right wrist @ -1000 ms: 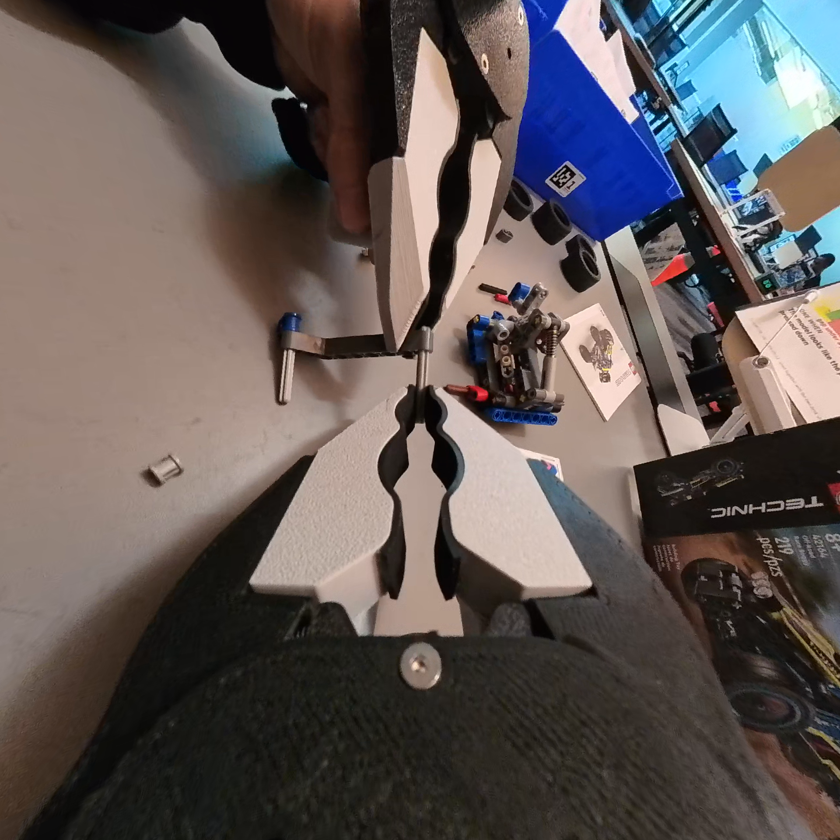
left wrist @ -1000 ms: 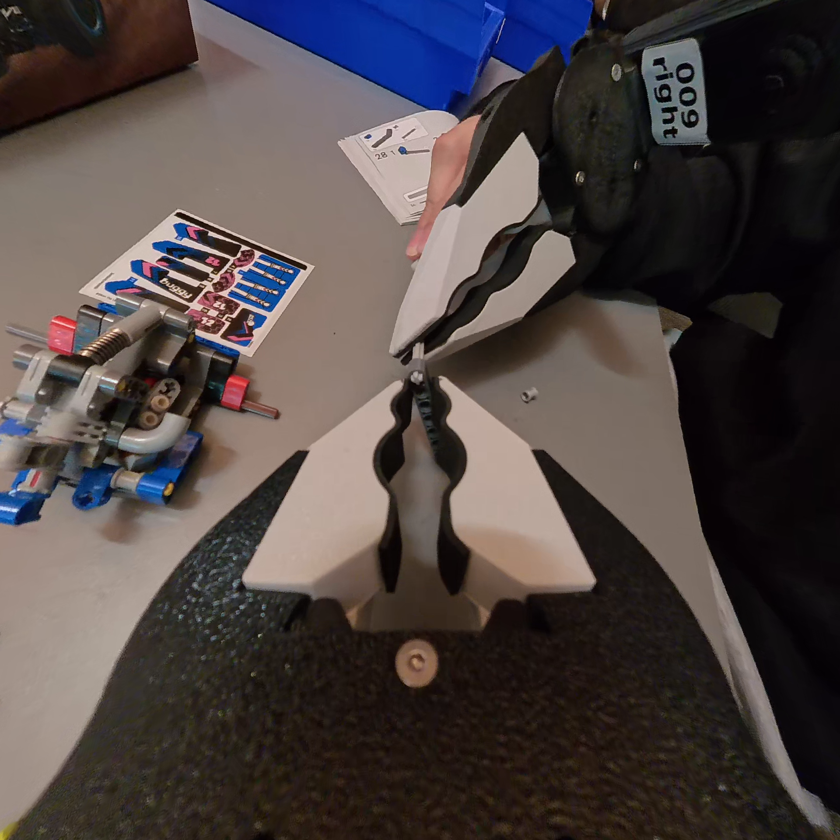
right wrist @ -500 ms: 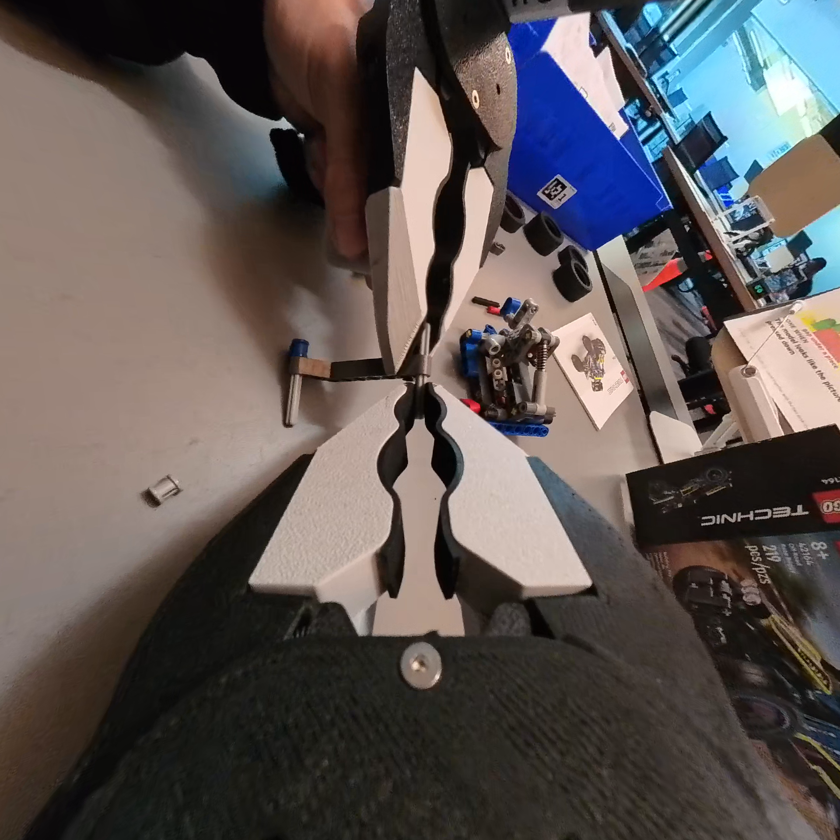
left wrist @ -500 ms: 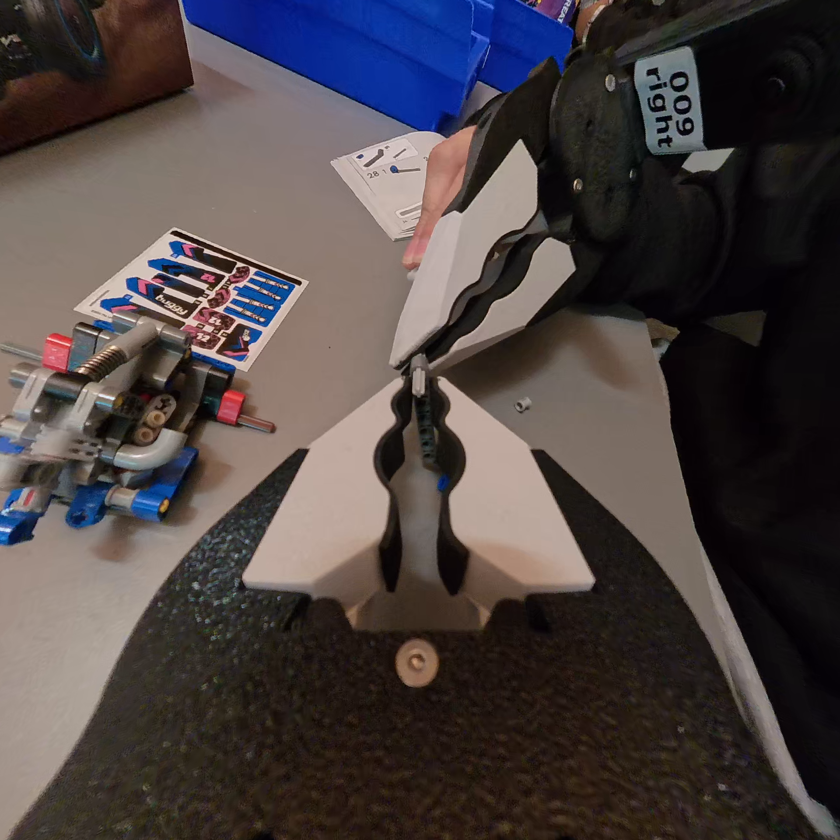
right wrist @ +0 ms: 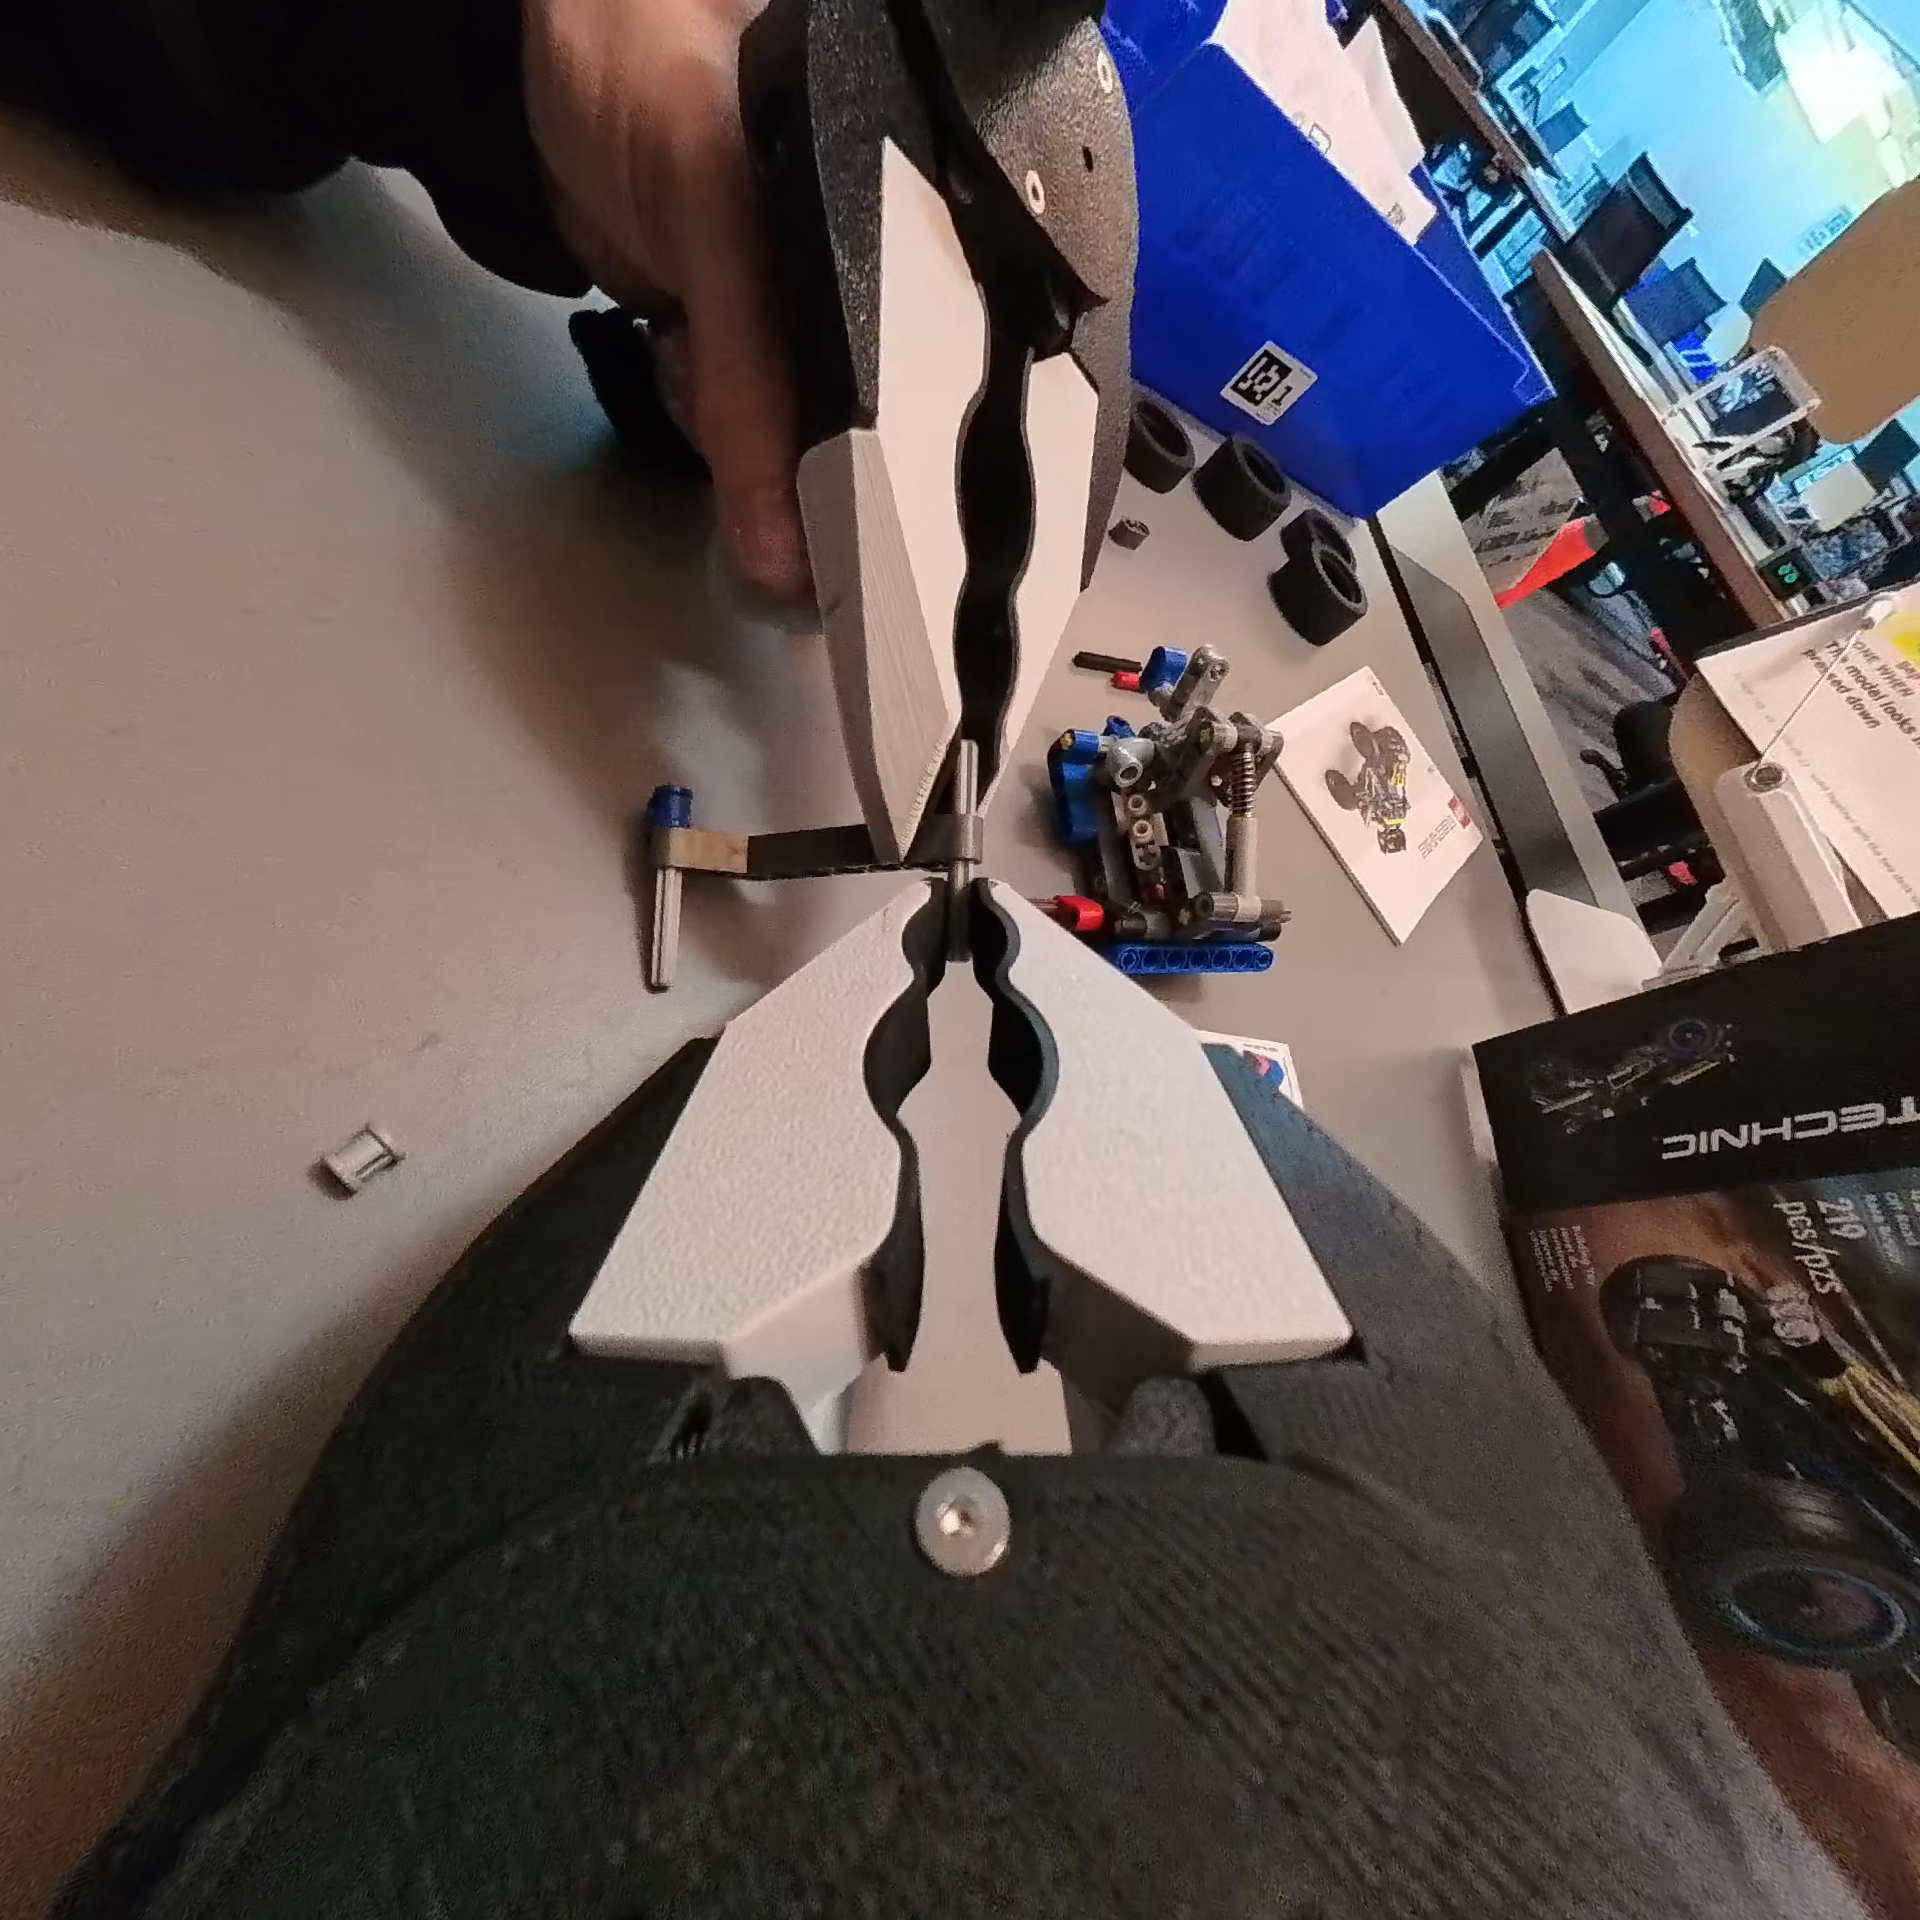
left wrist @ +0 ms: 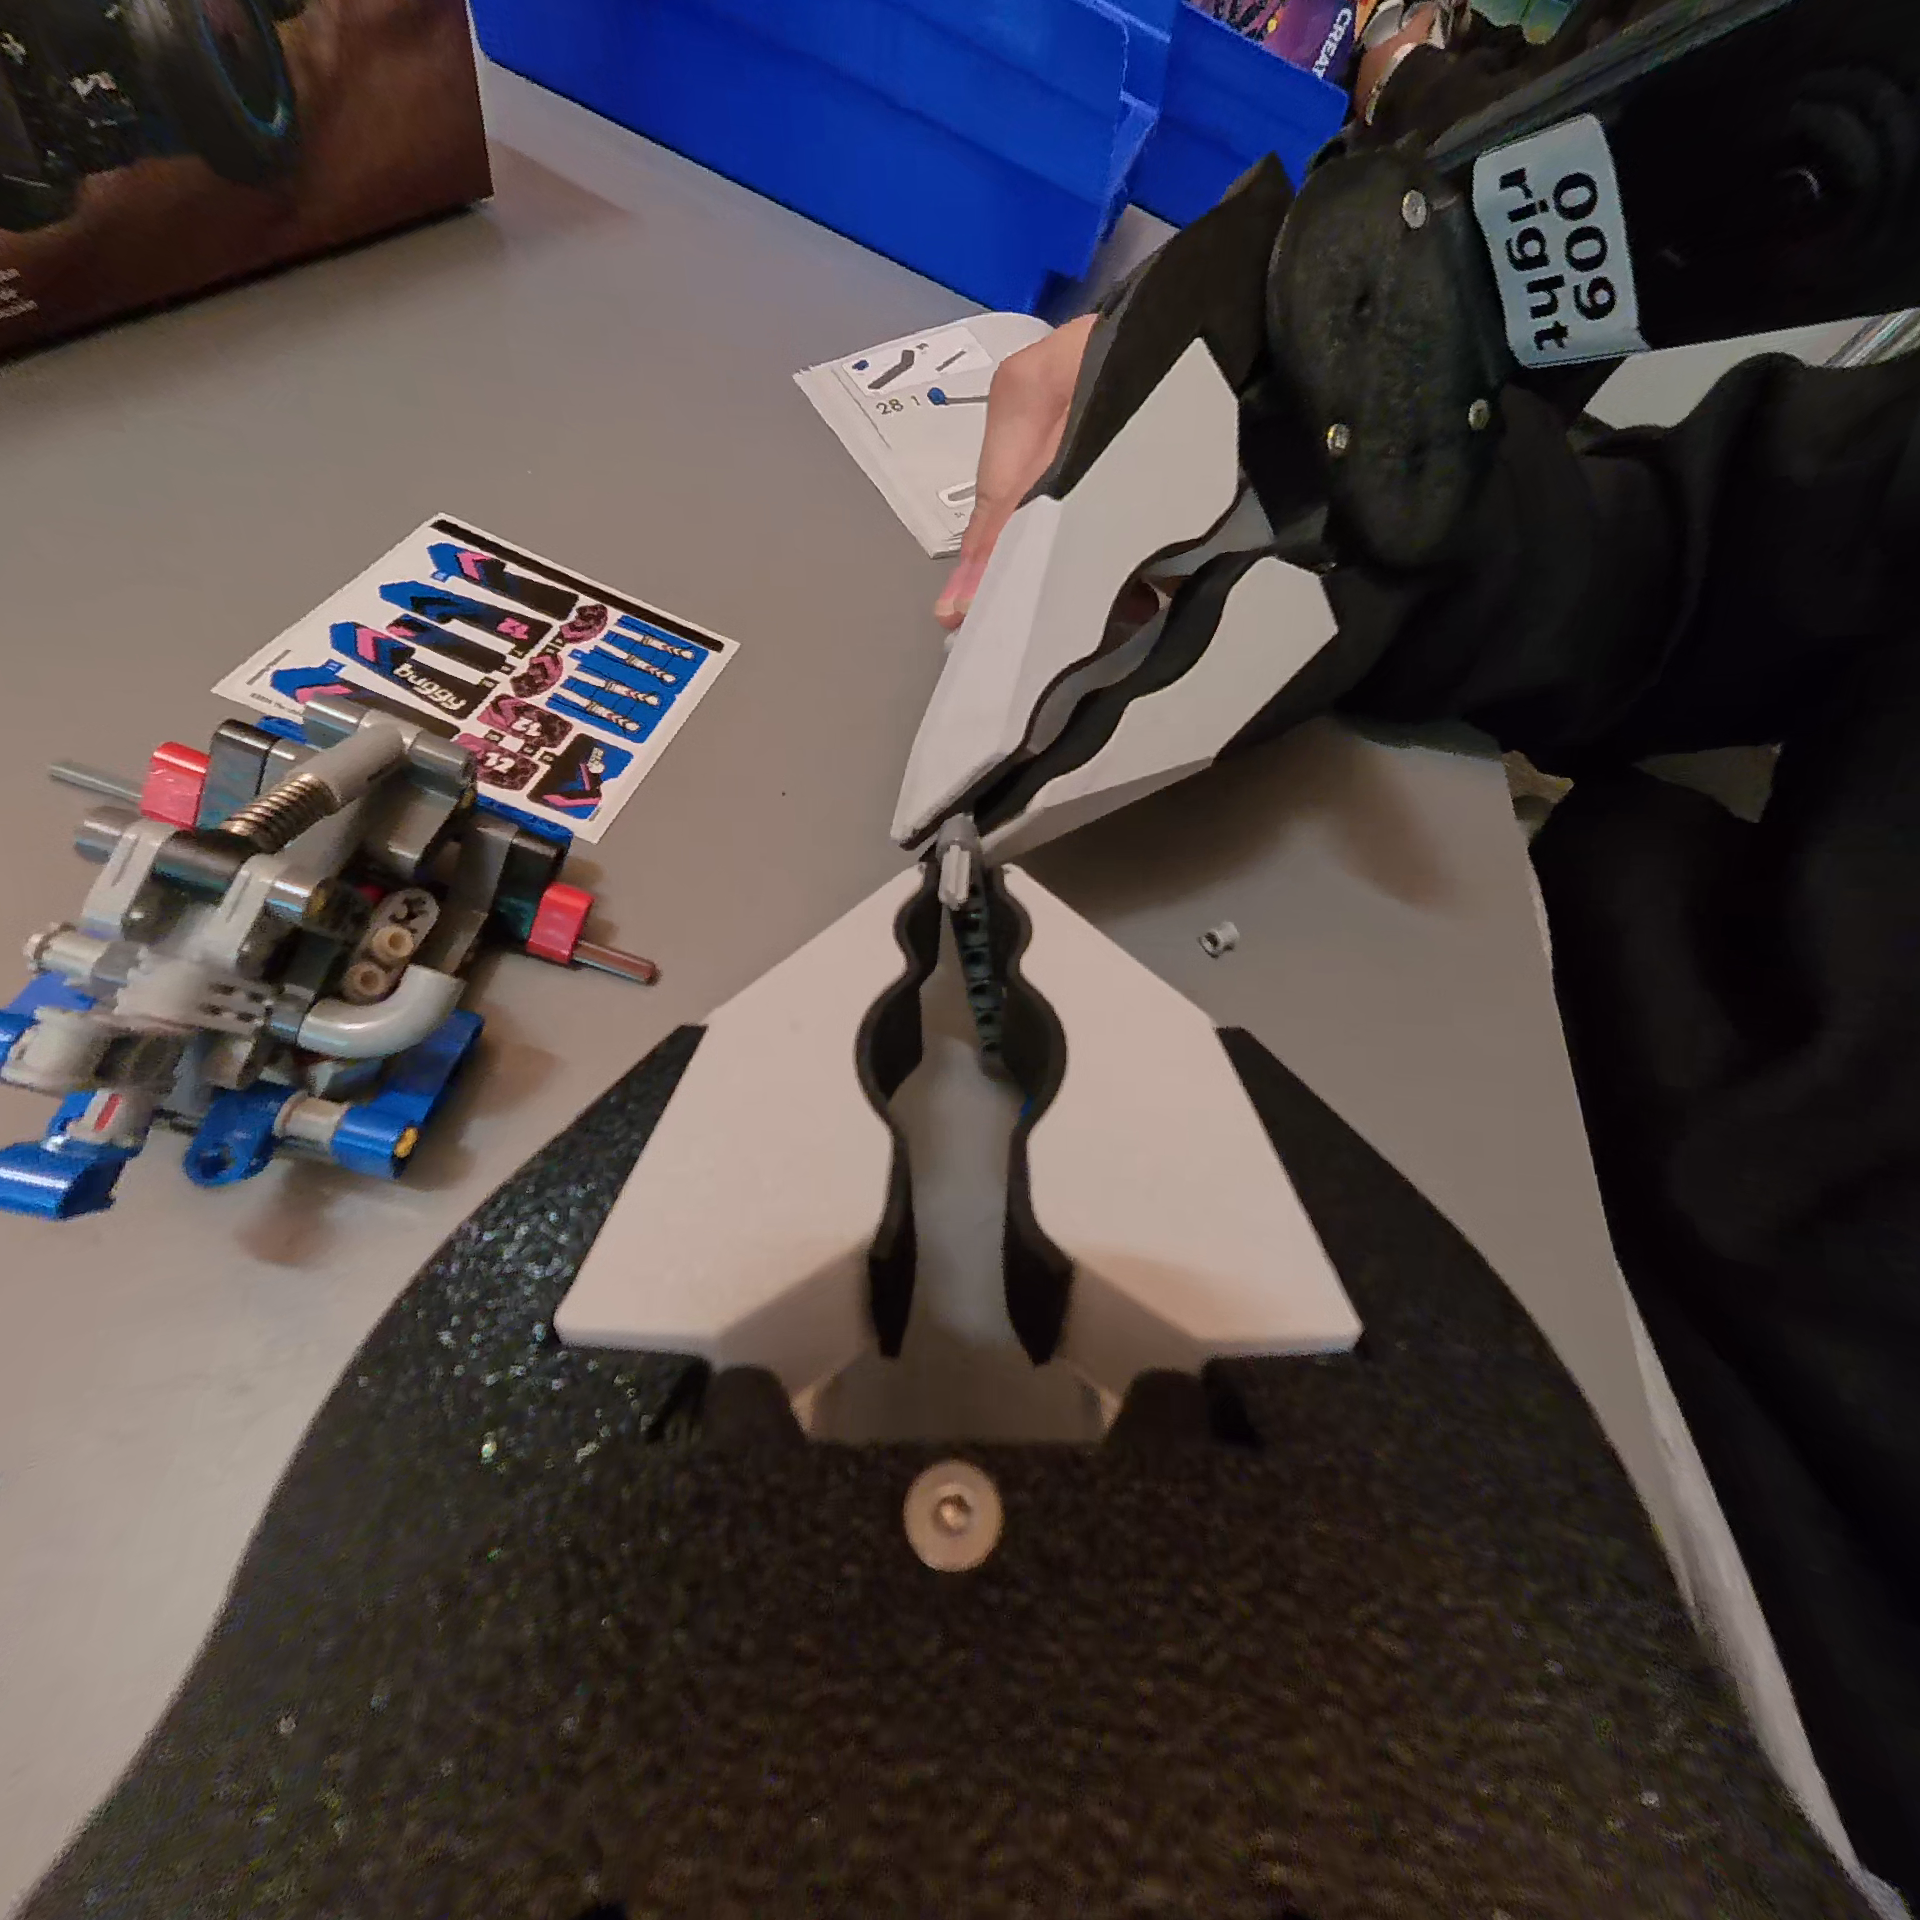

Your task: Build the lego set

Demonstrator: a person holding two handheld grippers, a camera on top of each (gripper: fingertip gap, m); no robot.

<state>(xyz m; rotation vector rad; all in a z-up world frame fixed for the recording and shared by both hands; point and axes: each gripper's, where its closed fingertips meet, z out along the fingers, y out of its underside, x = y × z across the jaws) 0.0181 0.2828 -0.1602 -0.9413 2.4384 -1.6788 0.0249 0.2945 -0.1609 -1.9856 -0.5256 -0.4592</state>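
Black beam [right wrist: 800, 850], thin, with a grey rod and blue peg at its far end: we hold it pinched at the tip of our left gripper [left wrist: 961, 883], above the grey table [left wrist: 623, 416]. Grey axle [right wrist: 966, 821], crossing the beam's near end: pinched at the tip of our right gripper [right wrist: 958, 914], both tips meeting there. Half-built car [left wrist: 260, 935]: on the table to our left, touching a sticker sheet [left wrist: 488, 665]. Small grey bush [right wrist: 358, 1158]: loose, near our right gripper.
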